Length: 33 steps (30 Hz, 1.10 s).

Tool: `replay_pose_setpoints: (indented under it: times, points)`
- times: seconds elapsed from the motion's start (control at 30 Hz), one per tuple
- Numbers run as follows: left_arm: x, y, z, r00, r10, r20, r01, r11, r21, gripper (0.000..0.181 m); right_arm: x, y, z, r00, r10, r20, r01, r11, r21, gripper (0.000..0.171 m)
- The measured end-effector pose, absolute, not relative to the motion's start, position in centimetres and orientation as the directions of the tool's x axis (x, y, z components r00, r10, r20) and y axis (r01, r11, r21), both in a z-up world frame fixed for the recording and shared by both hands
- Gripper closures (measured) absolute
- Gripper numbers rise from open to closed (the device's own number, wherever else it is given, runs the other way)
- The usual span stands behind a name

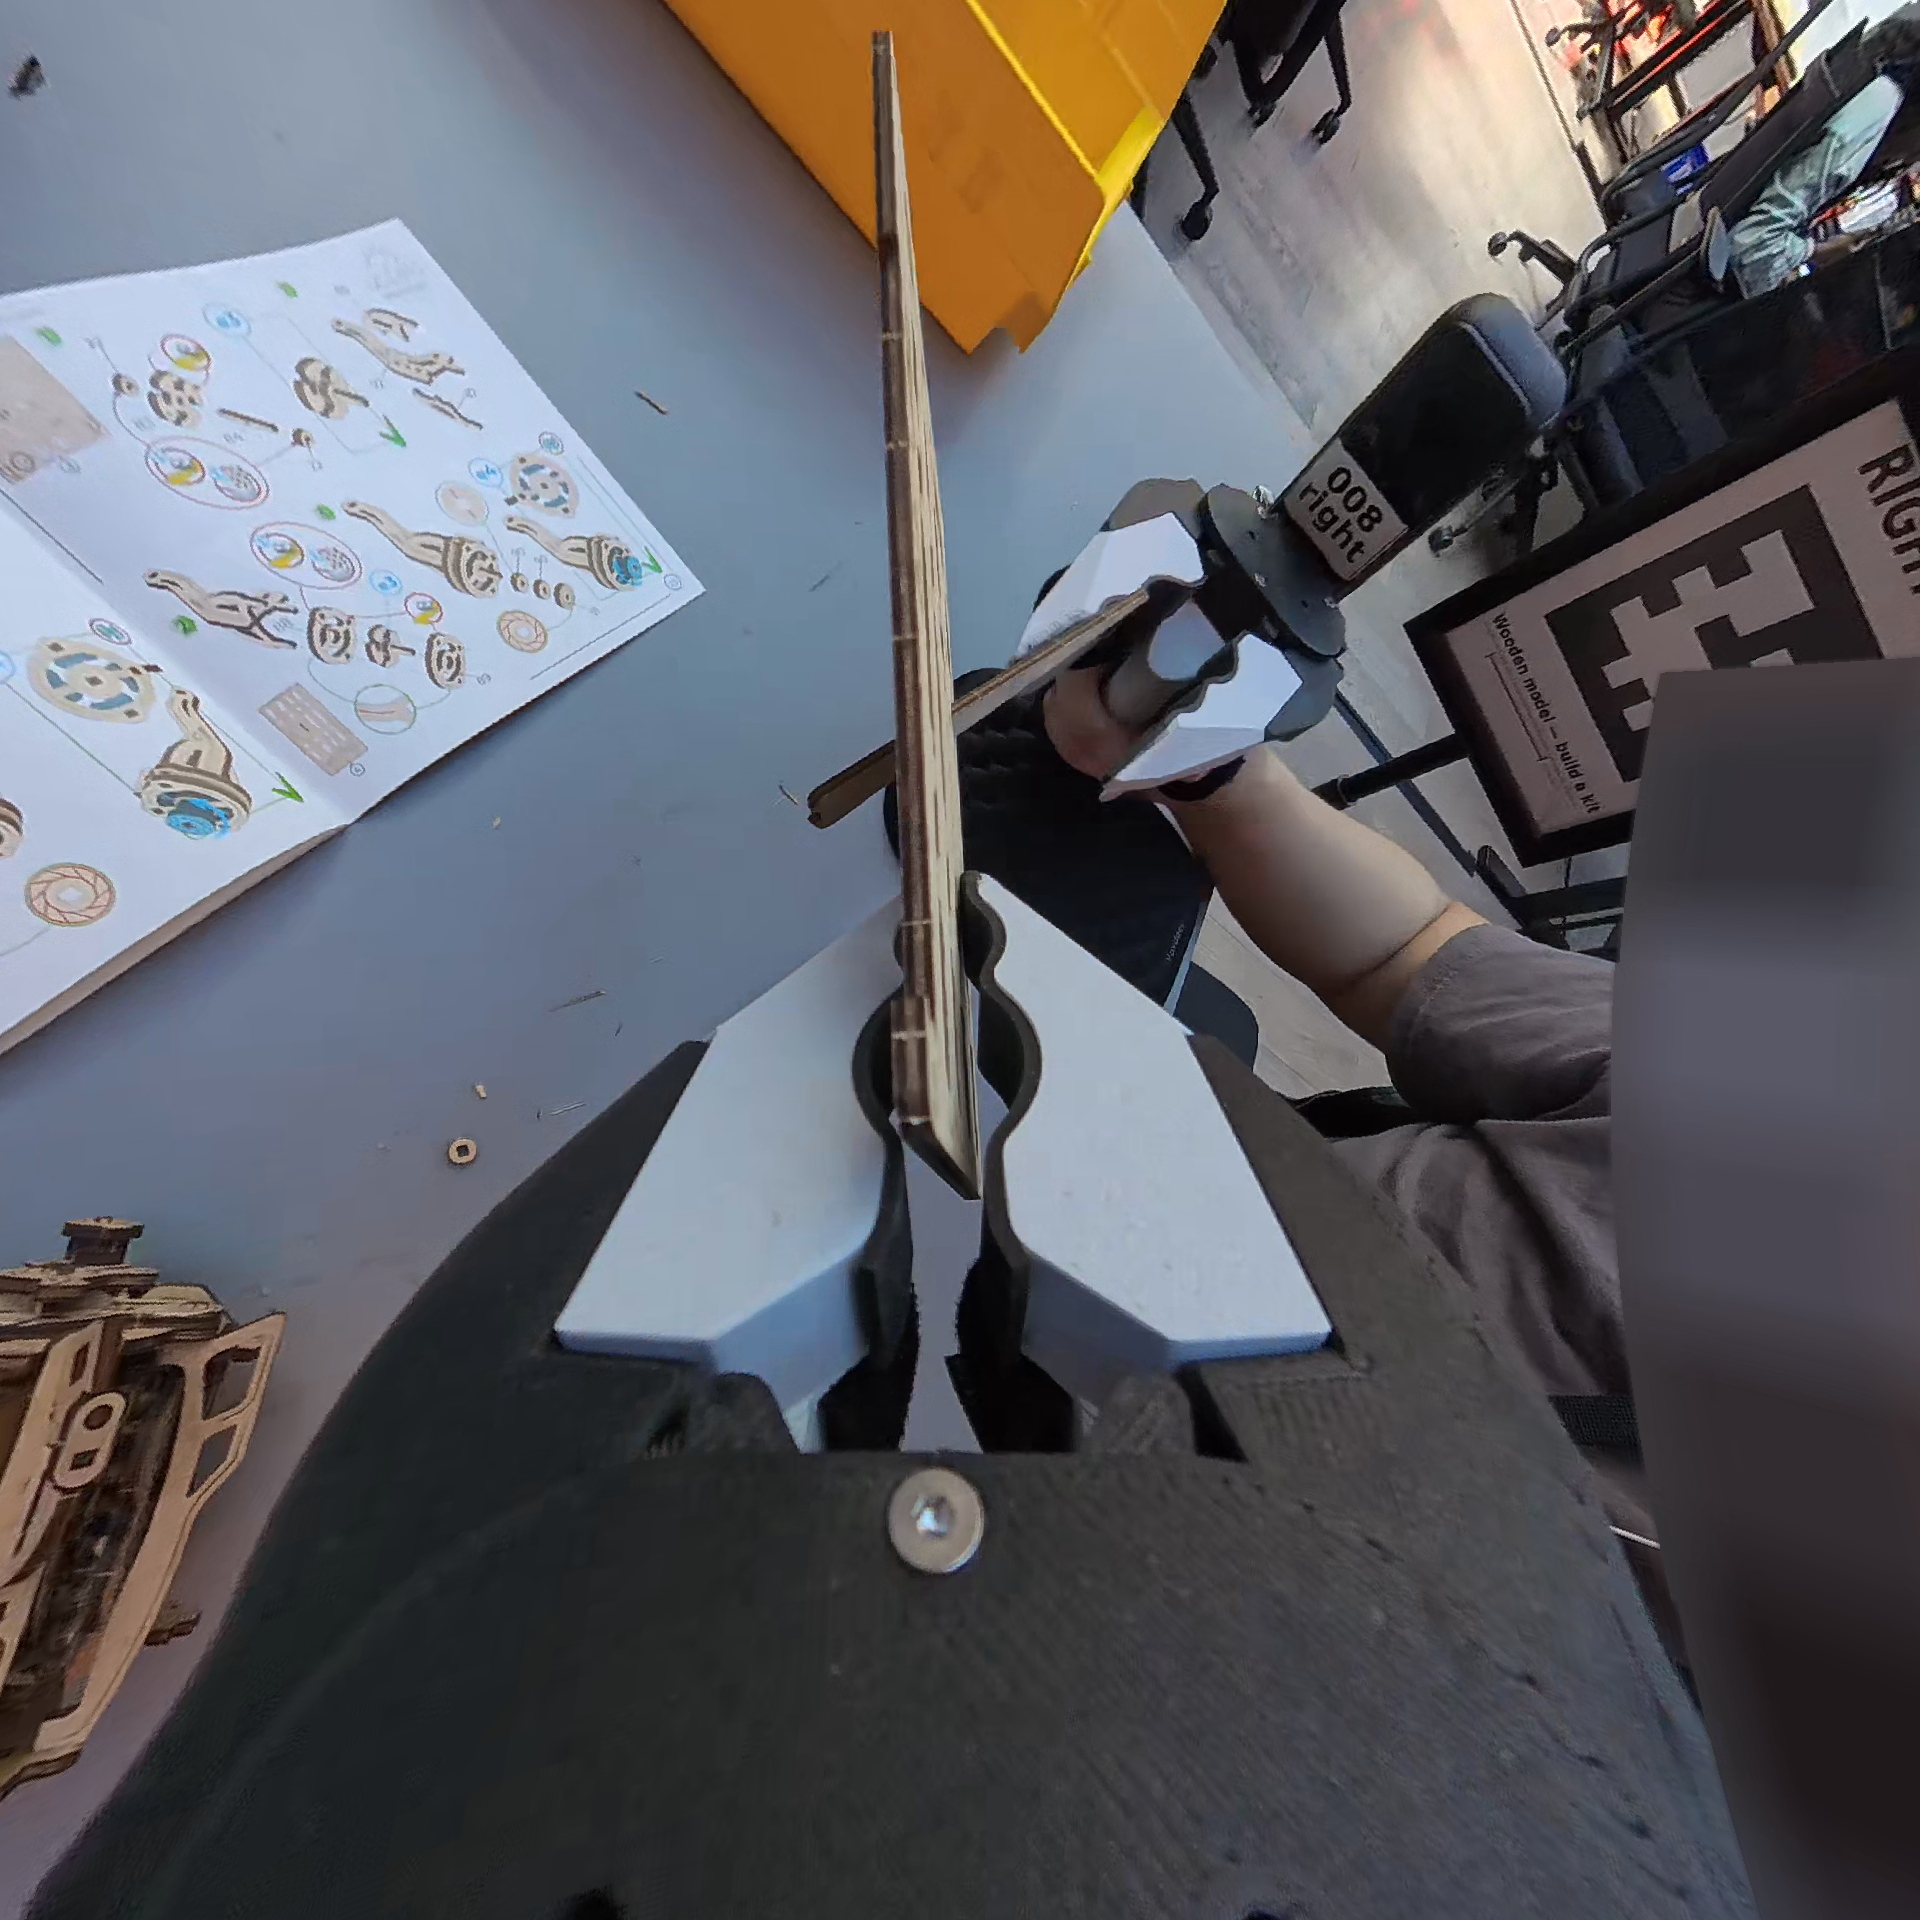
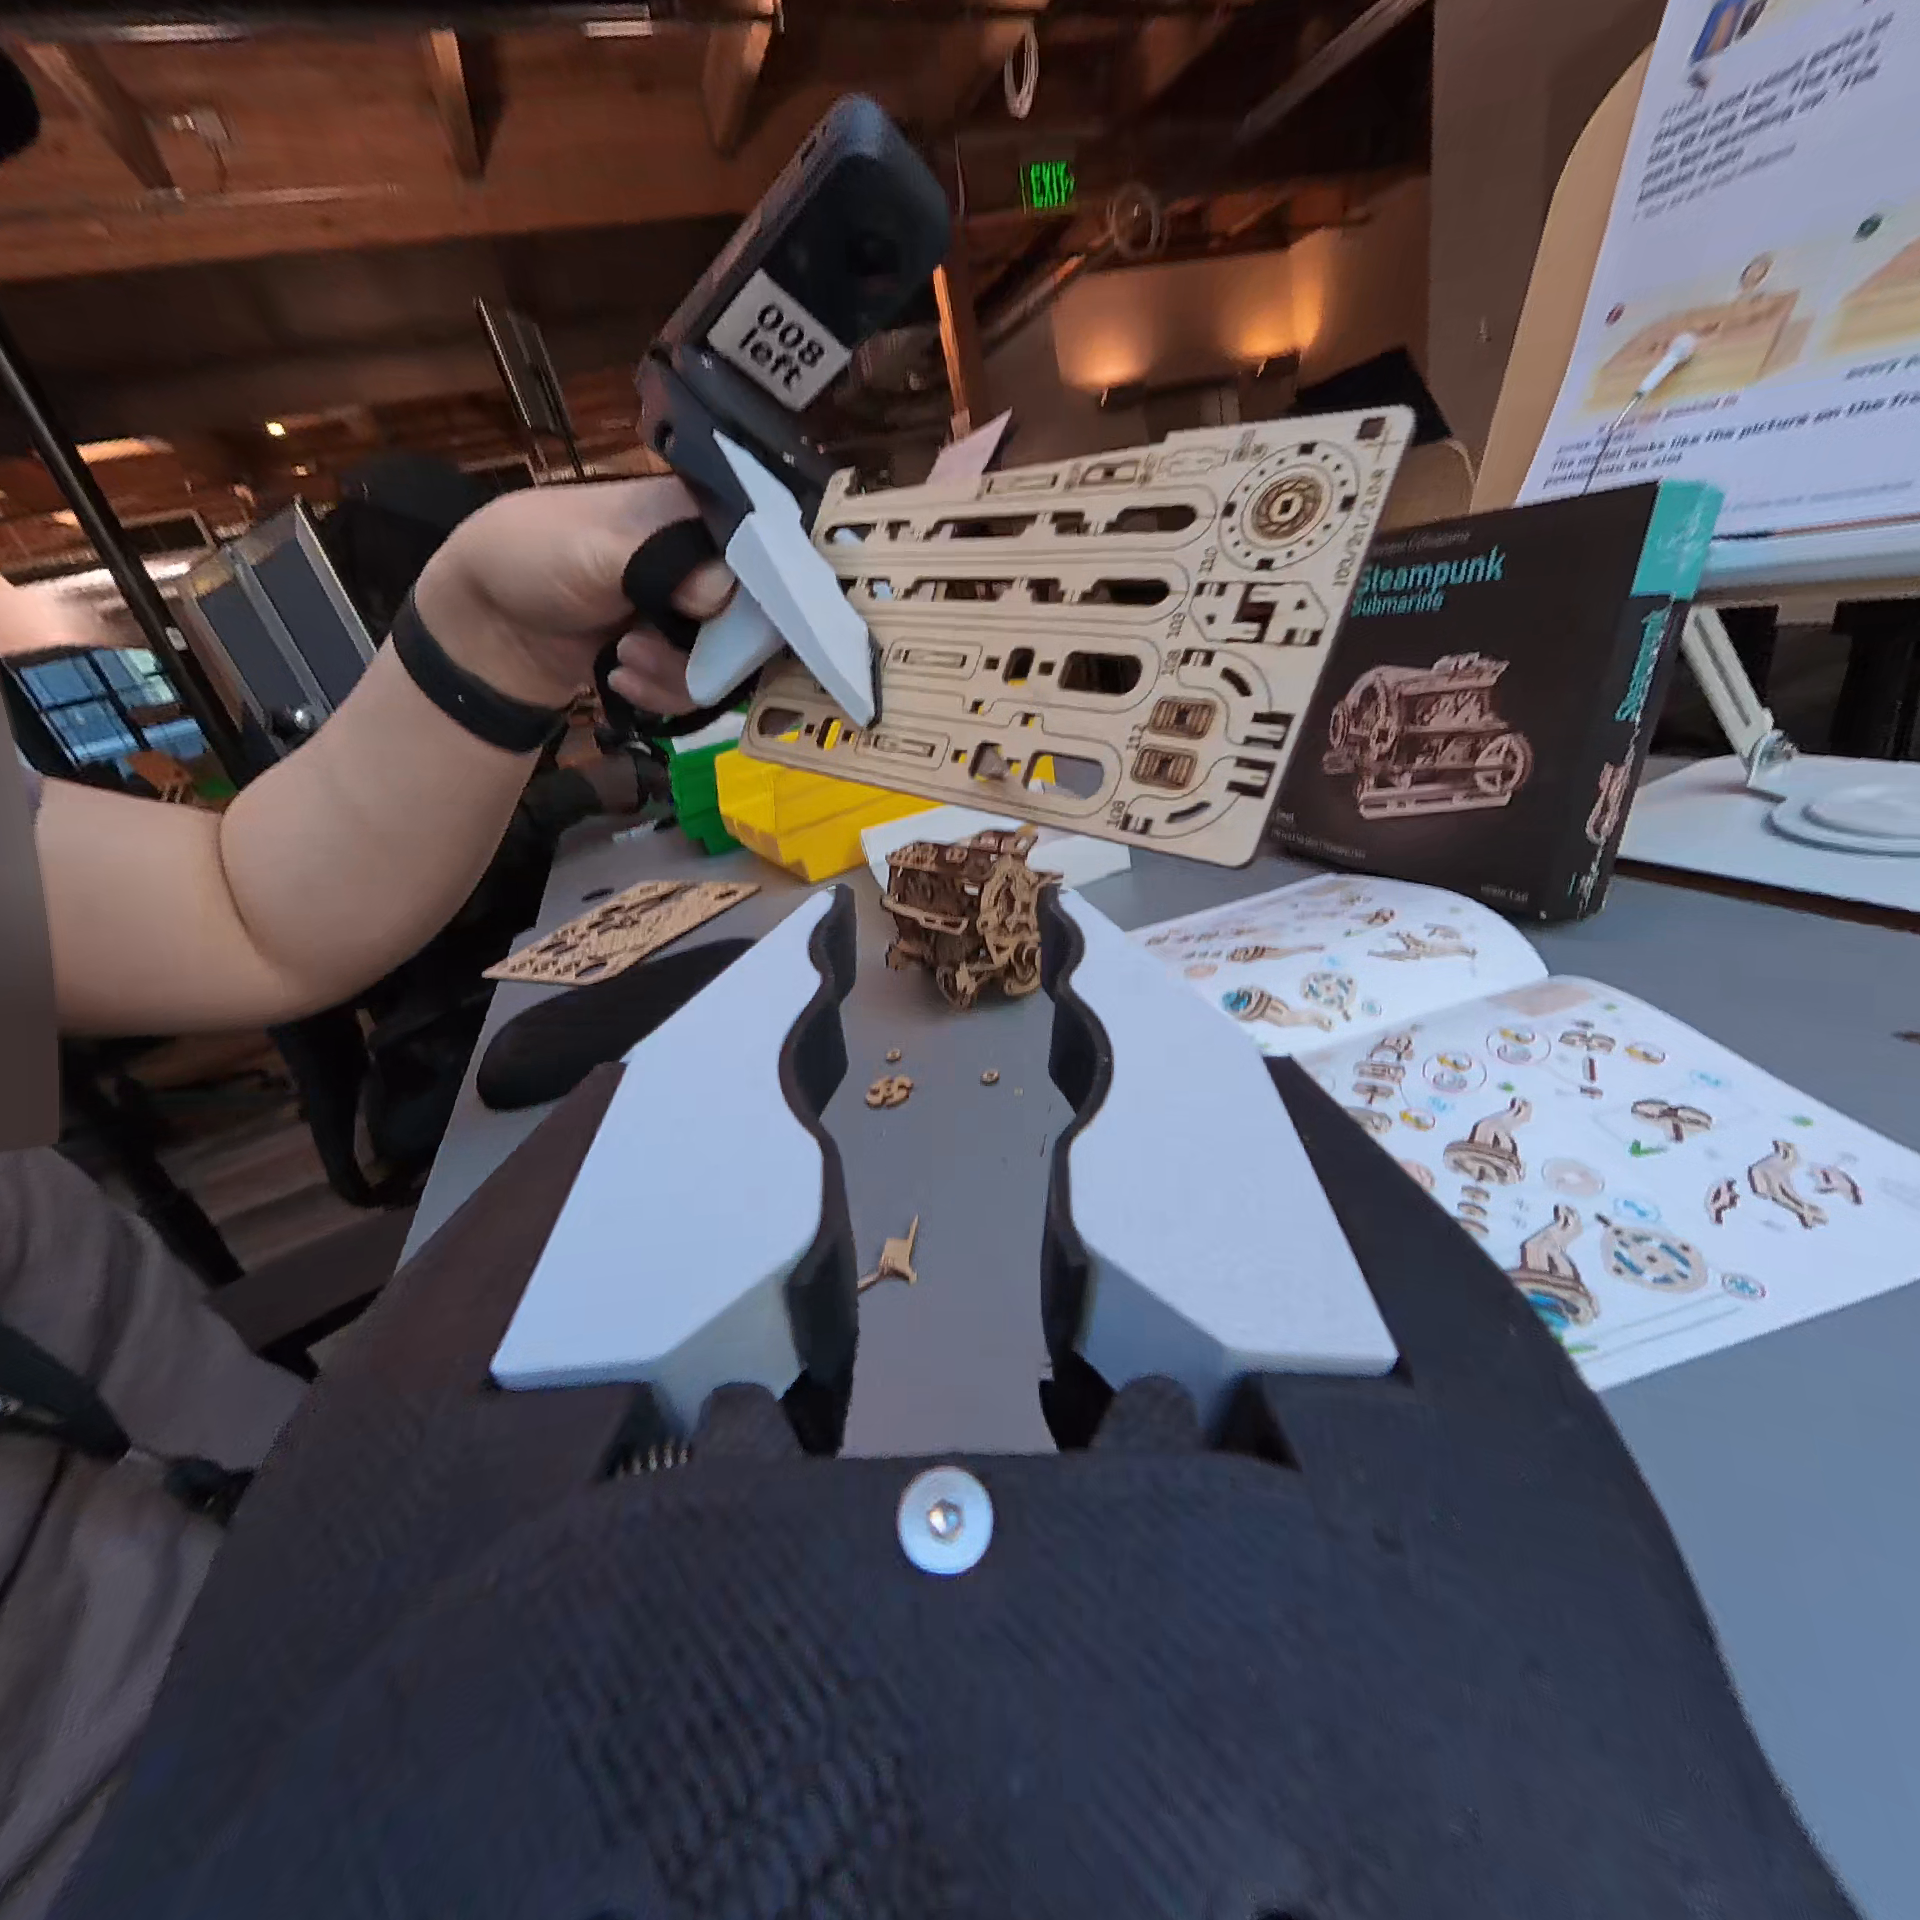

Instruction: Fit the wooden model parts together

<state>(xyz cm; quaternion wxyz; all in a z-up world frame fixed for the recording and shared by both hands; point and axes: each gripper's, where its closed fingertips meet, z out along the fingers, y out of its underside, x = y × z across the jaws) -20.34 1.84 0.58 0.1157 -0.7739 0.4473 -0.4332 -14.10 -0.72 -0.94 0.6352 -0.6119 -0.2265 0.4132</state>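
My left gripper (image 1: 940, 935) is shut on a laser-cut wooden parts sheet (image 1: 920, 623), seen edge-on and held upright above the grey table (image 1: 582, 914). In the right wrist view the same sheet (image 2: 1091, 644) hangs in the air with the left gripper (image 2: 868, 707) clamped on its left edge. My right gripper (image 2: 943, 914) is open and empty, low over the table, with its jaws pointing at the partly built wooden model (image 2: 971, 914). That model also shows in the left wrist view (image 1: 94, 1455). The right gripper (image 1: 1065, 722) shows beyond the sheet.
An open instruction booklet (image 2: 1558, 1143) lies to the right. A second parts sheet (image 2: 623, 925) lies by a black pad (image 2: 603, 1018) at the left edge. Small loose wooden bits (image 2: 888, 1091) lie on the table. Yellow bins (image 2: 810, 810) and the kit box (image 2: 1475, 707) stand behind. Across from one pair of fingers to the other is roughly 8 cm.
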Motion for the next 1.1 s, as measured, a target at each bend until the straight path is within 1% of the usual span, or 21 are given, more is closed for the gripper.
replay_pose_setpoints:
  times: [0.1, 0.2, 0.33, 0.47, 0.63, 0.7, 0.8, 1.0, 1.1]
  points:
    - [-20.1, 1.7, 1.3, 0.220, -0.810, 0.544, -0.579, -0.557, -0.595, 0.179, -14.0, 0.0, 0.8, 0.534, 0.810, -0.241, -0.318, -0.072, -0.945, 0.138]
    - [-19.9, 1.7, 1.4, 0.228, -0.825, 0.518, -0.568, -0.545, -0.617, 0.180, -14.3, 0.6, 1.2, 0.524, 0.809, -0.268, -0.335, -0.094, -0.937, 0.137]
    - [-19.6, 1.5, 1.2, 0.227, -0.827, 0.514, -0.568, -0.541, -0.620, 0.180, -14.3, 1.4, 1.1, 0.502, 0.798, -0.334, -0.363, -0.156, -0.919, 0.141]
    - [-19.3, 1.5, 0.7, 0.239, -0.839, 0.489, -0.581, -0.527, -0.620, 0.180, -14.6, 1.8, 0.5, 0.520, 0.786, -0.334, -0.314, -0.187, -0.931, 0.149]
    - [-18.9, 1.6, 0.2, 0.247, -0.847, 0.471, -0.588, -0.517, -0.622, 0.180, -14.9, 2.2, 0.0, 0.565, 0.762, -0.315, -0.252, -0.203, -0.946, 0.153]
    - [-18.7, 1.6, 0.1, 0.246, -0.847, 0.472, -0.590, -0.517, -0.620, 0.180, -14.9, 2.2, 0.0, 0.566, 0.762, -0.316, -0.252, -0.204, -0.946, 0.154]
    - [-18.5, 1.5, 0.0, 0.242, -0.847, 0.473, -0.592, -0.515, -0.620, 0.180, -14.8, 2.3, 0.0, 0.568, 0.759, -0.318, -0.251, -0.209, -0.945, 0.160]
    - [-18.4, 1.7, 0.0, 0.245, -0.846, 0.473, -0.588, -0.517, -0.622, 0.180, -14.7, 2.3, -0.3, 0.598, 0.748, -0.288, -0.216, -0.195, -0.957, 0.160]
    - [-18.3, 1.6, 0.0, 0.243, -0.847, 0.473, -0.588, -0.516, -0.623, 0.180, -14.5, 2.4, -0.3, 0.609, 0.740, -0.284, -0.215, -0.191, -0.958, 0.164]
